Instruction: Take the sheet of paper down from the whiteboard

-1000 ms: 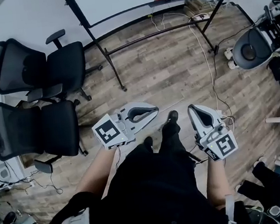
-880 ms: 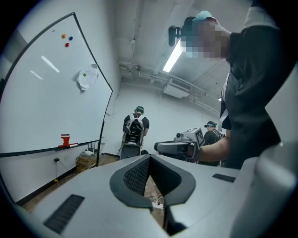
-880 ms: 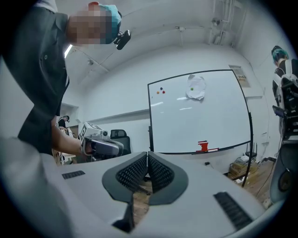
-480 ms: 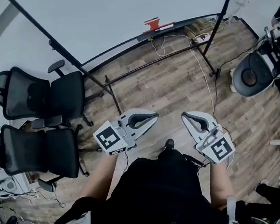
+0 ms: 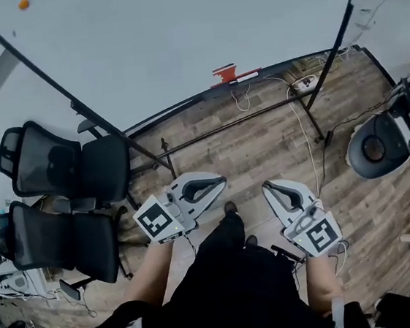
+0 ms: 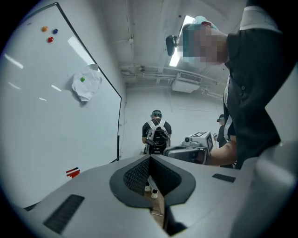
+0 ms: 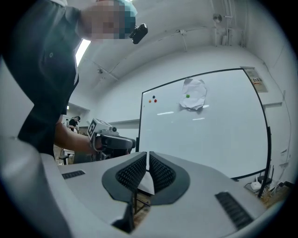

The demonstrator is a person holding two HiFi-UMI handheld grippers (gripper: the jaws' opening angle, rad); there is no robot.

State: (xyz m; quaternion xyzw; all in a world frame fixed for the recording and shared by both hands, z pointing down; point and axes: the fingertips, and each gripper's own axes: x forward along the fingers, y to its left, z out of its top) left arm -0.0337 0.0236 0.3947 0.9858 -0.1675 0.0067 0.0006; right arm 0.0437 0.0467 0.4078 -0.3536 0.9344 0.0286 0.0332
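Note:
The crumpled white sheet of paper (image 6: 86,84) hangs high on the whiteboard (image 6: 42,121), pinned by a green magnet (image 6: 82,79). In the right gripper view the paper (image 7: 193,94) sits near the top middle of the board (image 7: 209,135). The head view cuts the paper off; only the board's lower part (image 5: 176,38) shows there. My left gripper (image 5: 220,183) and right gripper (image 5: 269,187) are held level in front of my body, well short of the board. Both are shut with nothing between the jaws, as the left (image 6: 150,162) and right (image 7: 147,160) close views show.
Two black office chairs (image 5: 62,168) (image 5: 52,239) stand at the left. The board's stand legs (image 5: 168,160) and cables (image 5: 308,133) cross the wooden floor ahead. A red eraser (image 5: 233,74) lies on the board's tray. A round machine (image 5: 376,147) stands at the right. Another person (image 6: 156,130) stands beyond.
I have walked toward the whiteboard: it now fills much more of the head view's top. Both grippers came along, still shut and side by side.

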